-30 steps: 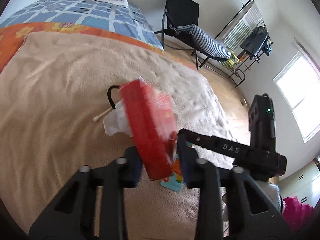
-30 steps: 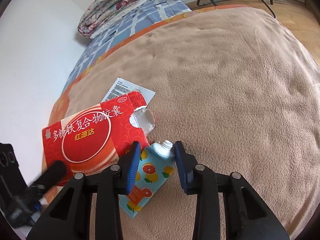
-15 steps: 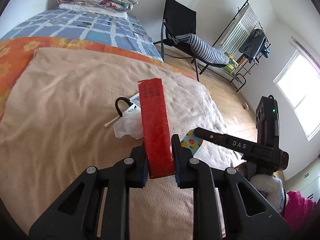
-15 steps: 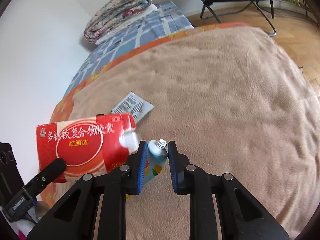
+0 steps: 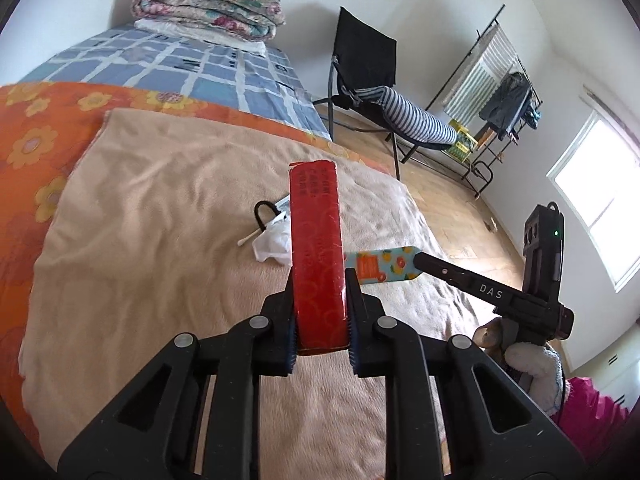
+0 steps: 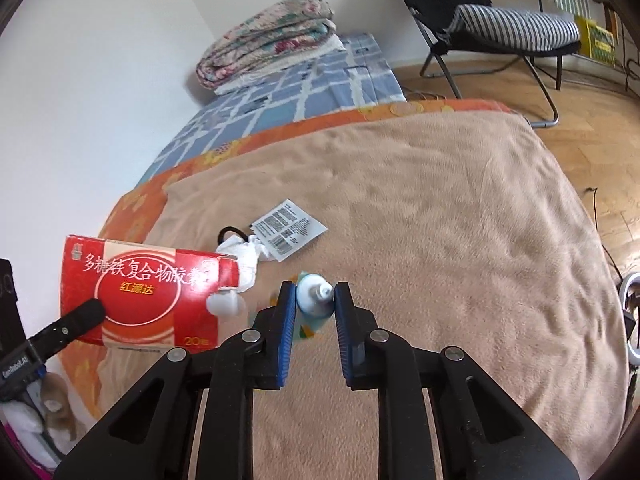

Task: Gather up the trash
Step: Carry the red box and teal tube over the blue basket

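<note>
My left gripper [image 5: 320, 312] is shut on a red cardboard box [image 5: 318, 252] with Chinese print and holds it edge-on above the tan blanket [image 5: 160, 220]; the box also shows in the right wrist view [image 6: 140, 292]. My right gripper [image 6: 314, 300] is shut on a fruit-patterned tube [image 6: 314, 300] with a white nozzle, lifted off the bed; the tube also shows in the left wrist view [image 5: 380, 266]. On the blanket lie a crumpled white tissue [image 5: 274, 242], a cotton swab [image 5: 249, 238], a black hair tie [image 5: 264, 214] and a printed sachet [image 6: 288, 230].
Folded quilts [image 5: 208, 14] lie on the blue checked sheet [image 5: 180, 68] at the bed's far end. A black chair with a striped cushion [image 5: 400, 114] and a clothes rack [image 5: 504, 92] stand on the wooden floor [image 6: 592, 100] to the right.
Both grippers closed on their items and lifted: the left raised the red box upright off the blanket, the right picked the tube up off the bed. Both views pulled back and up.
</note>
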### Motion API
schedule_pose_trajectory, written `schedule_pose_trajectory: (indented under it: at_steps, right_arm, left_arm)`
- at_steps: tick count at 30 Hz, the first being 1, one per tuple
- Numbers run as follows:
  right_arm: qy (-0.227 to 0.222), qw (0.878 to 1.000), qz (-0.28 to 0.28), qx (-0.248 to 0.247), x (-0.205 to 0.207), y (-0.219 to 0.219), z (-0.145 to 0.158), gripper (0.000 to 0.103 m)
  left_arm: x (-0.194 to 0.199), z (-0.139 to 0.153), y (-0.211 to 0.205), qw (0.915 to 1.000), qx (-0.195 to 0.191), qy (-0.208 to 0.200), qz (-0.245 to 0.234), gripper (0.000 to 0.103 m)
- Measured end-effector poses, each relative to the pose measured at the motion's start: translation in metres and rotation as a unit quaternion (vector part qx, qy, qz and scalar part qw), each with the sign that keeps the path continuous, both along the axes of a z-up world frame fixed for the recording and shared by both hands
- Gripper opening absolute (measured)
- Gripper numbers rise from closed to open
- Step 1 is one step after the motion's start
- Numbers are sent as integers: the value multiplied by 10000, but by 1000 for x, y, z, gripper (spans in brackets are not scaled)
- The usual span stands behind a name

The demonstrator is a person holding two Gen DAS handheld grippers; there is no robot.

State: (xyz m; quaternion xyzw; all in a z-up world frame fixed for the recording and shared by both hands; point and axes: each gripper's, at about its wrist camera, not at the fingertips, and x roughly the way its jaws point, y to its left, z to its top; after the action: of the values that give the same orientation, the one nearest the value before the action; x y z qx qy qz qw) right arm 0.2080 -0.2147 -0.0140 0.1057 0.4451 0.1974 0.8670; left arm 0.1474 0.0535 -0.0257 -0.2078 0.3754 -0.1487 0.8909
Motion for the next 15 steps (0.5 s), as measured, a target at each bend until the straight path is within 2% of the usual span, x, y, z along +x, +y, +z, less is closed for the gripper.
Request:
schedule_pose_trajectory:
  at_steps: [9,15]
  right_arm:
    - [-84,9999,50,78,-28,-17,14,17]
    - [-152,9995,216,160,-62,-25,26,17]
  left_arm:
    - [-47,13,18,9998,-156,46,125,18]
    - [-89,26,16,10000,-9,-30,92,18]
